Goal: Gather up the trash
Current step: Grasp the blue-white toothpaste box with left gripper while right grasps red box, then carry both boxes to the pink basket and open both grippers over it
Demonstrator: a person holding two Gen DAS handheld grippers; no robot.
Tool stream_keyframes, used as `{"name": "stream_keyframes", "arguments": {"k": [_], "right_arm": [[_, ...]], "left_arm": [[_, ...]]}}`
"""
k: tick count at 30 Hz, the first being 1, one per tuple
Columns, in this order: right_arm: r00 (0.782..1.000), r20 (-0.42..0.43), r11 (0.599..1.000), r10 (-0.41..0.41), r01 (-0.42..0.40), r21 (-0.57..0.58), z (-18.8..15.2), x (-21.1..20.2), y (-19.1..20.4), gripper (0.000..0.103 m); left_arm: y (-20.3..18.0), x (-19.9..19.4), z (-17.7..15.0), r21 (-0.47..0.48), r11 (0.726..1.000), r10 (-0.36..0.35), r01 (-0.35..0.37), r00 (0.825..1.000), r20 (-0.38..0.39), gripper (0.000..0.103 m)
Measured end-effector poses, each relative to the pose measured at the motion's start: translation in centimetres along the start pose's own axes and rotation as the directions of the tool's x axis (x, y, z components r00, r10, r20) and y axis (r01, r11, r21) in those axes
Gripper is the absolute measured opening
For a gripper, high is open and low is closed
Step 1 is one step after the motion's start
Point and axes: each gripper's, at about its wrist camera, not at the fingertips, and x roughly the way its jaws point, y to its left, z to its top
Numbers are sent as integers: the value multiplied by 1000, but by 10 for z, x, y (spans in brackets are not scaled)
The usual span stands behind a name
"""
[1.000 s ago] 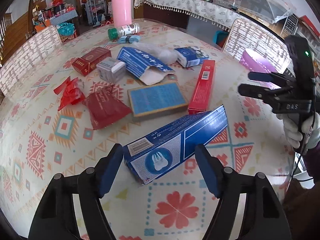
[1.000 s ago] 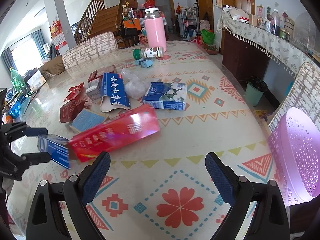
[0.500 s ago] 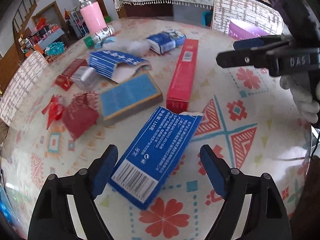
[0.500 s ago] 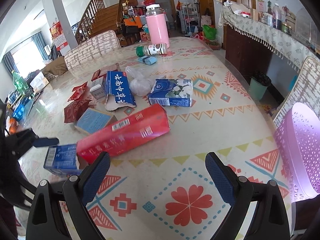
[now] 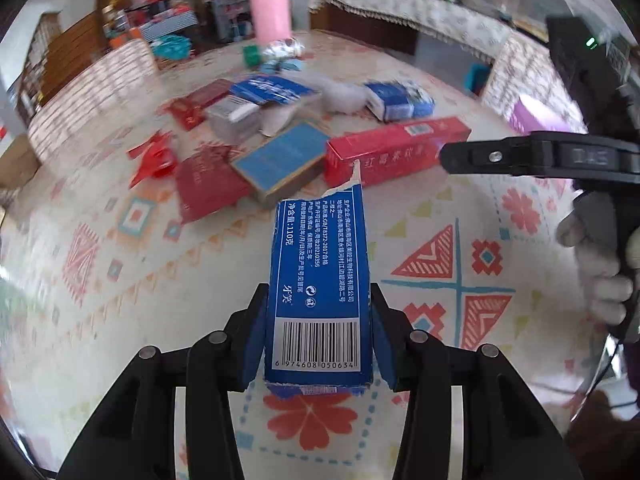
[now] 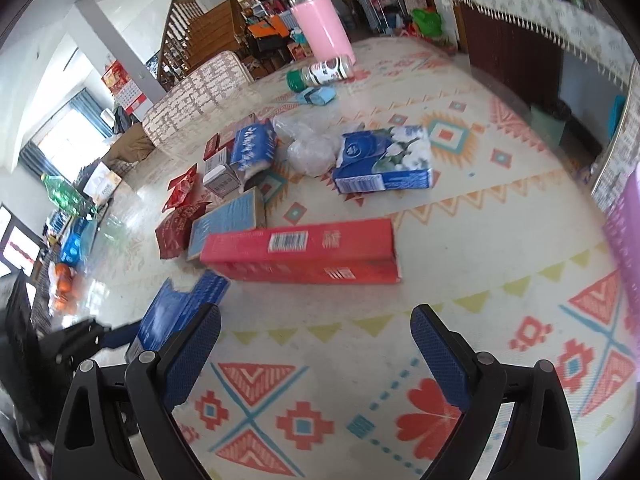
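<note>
My left gripper (image 5: 318, 336) is shut on a blue toothpaste box (image 5: 318, 276), barcode end between the pads, torn end pointing away. The box also shows in the right wrist view (image 6: 176, 312) at the left, held by the left gripper (image 6: 120, 334). My right gripper (image 6: 316, 356) is open and empty above the patterned tablecloth; it shows in the left wrist view (image 5: 444, 156) at the right. A long red box (image 6: 300, 250) lies just beyond it. More trash lies further back: a blue flat box (image 6: 228, 220), red wrappers (image 6: 176, 228), a blue tissue pack (image 6: 384, 164).
A purple basket (image 6: 624, 232) stands at the table's right edge. A pink flask (image 6: 320, 28) and a lying bottle (image 6: 320, 74) are at the far end. A clear plastic bag (image 6: 310, 148) lies in the pile. Chairs surround the table.
My left gripper has closed on the blue toothpaste box, which now points straight away between the pads. The right gripper has moved closer over the long red box.
</note>
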Motion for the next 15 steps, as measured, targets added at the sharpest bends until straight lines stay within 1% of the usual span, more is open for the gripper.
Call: {"name": "stream_keyframes", "arguments": {"k": [3, 5, 6, 8, 10, 12, 13, 14, 15], "right_arm": [[1000, -5, 999, 12, -12, 32, 5, 6, 2, 98], [1000, 3, 1000, -22, 22, 8, 9, 5, 6, 98], [999, 13, 998, -52, 53, -18, 10, 2, 9, 98], [991, 59, 987, -117, 123, -99, 10, -9, 19, 98], [982, 113, 960, -154, 175, -218, 8, -19, 31, 98], [964, 182, 889, -192, 249, -384, 8, -24, 48, 98], [953, 215, 831, -214, 294, -473, 7, -24, 58, 98], [946, 239, 782, -219, 317, -536, 7, -22, 67, 98], [943, 255, 735, -212, 326, -594, 6, -19, 73, 98]], "left_arm": [[5, -18, -8, -55, 998, 2, 0, 999, 32, 45], [8, -27, -11, -76, 997, 14, -10, 999, 45, 45], [11, -32, -14, -91, 996, 20, -16, 999, 49, 45], [14, -41, -19, -108, 993, 47, -41, 997, 54, 45], [17, -48, -23, -122, 990, 85, -77, 995, 61, 45], [19, -52, -24, -137, 986, 102, -92, 993, 66, 45], [21, -54, -25, -147, 985, 100, -89, 993, 69, 45], [21, -55, -25, -155, 984, 95, -83, 993, 73, 45], [22, -55, -25, -160, 984, 92, -80, 993, 75, 45]]}}
